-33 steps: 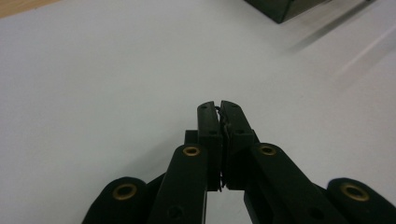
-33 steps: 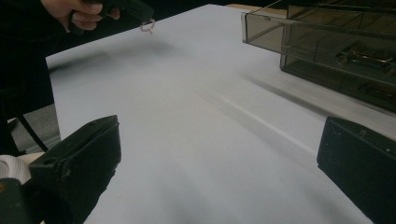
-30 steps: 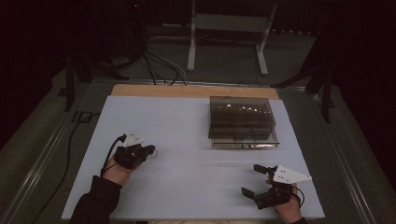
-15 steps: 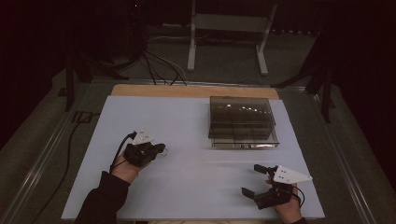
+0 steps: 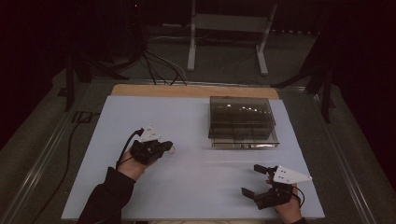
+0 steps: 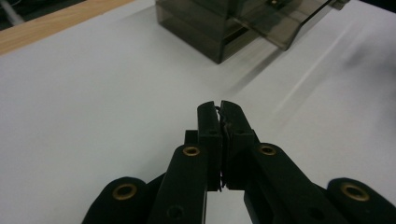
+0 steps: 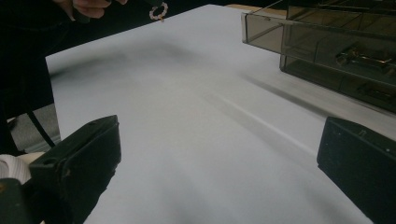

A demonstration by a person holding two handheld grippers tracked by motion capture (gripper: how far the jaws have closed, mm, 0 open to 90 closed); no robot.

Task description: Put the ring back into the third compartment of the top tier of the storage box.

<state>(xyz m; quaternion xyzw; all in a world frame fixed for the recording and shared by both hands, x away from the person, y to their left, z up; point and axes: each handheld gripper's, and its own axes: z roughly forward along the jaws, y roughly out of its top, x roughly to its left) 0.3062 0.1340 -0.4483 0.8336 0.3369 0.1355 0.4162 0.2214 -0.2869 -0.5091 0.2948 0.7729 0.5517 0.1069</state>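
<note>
A: What's the left gripper (image 5: 166,146) carrying? In its own view the jaws are pressed together with only a thin dark sliver caught at the tips.

B: A small ring (image 7: 159,10), I think — the right gripper view shows a little beaded loop dangling from the other gripper's tip, above the white table (image 5: 196,186). In the high view it's a tiny speck just past the jaws, to the left of the smoky clear organizer box (image 5: 243,122) and well apart from it.

A: And the right gripper (image 5: 254,179)?

B: Spread wide, nothing in it, low near the front edge of the table.

A: What could go wrong?

B: My judgement: the pinch is on a sliver of the ring's edge. A jolt or a slight easing of the jaws and it drops, then rolls on that smooth sheet. The box's compartments look narrow too, so a loose release could land it in the wrong one.

A: Which way does it point?

B: It's round — no real long axis. It hangs roughly upright, its opening turned toward the right gripper's camera.
</note>
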